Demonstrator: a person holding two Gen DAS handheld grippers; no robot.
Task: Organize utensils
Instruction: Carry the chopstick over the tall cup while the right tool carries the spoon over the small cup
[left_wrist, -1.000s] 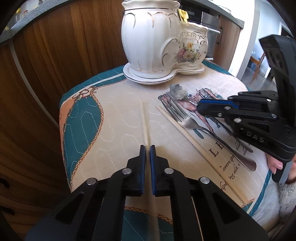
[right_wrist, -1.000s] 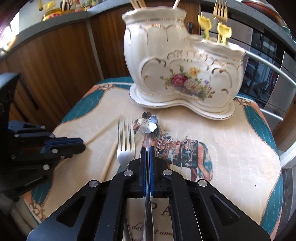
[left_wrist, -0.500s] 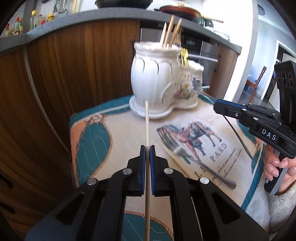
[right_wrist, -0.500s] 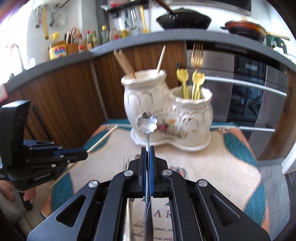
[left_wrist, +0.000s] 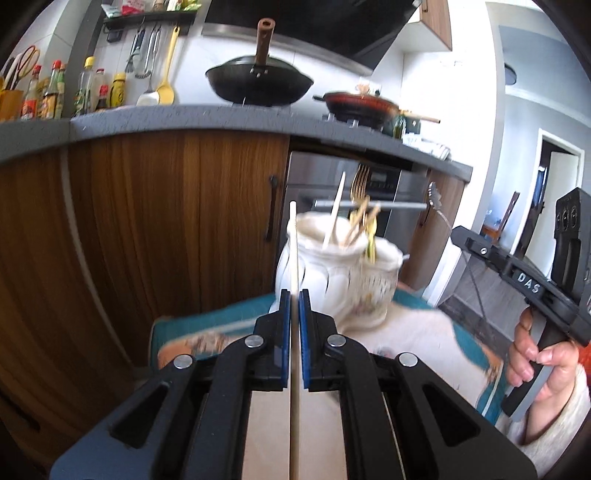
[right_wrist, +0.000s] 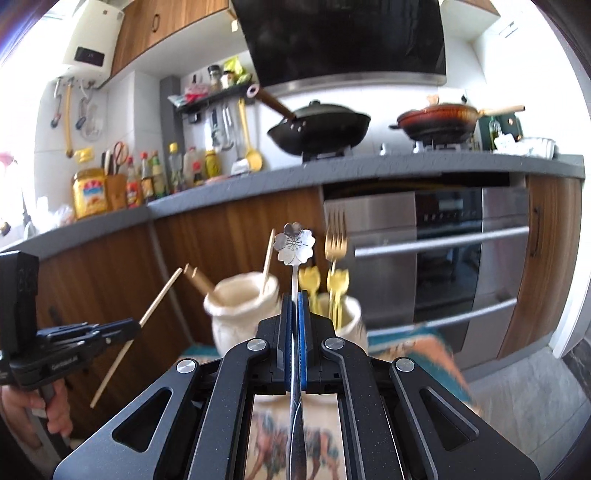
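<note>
The left tongs (left_wrist: 294, 295) are clamped on a wooden chopstick (left_wrist: 293, 251) that runs up between the blue pads, its tip ending at the 11 o'clock rim of the white ceramic utensil holder (left_wrist: 325, 280). The right tongs (right_wrist: 294, 299) are closed on the handle of a silver spoon (right_wrist: 295, 243) with a flower-shaped bowl, which stands upright above the pads. In the right wrist view the holder (right_wrist: 236, 317) sits just behind the tongs: its taller pot at 11 o'clock carries chopsticks, its lower pot at 1 o'clock carries a gold fork (right_wrist: 335, 240) and yellow tulip-ended utensils (right_wrist: 309, 278). At 9 o'clock the left tongs (right_wrist: 129, 326) hold their chopstick (right_wrist: 138, 325) on a slant. The holder stands on a teal-bordered printed cloth (left_wrist: 207, 325) covering the bench.
</note>
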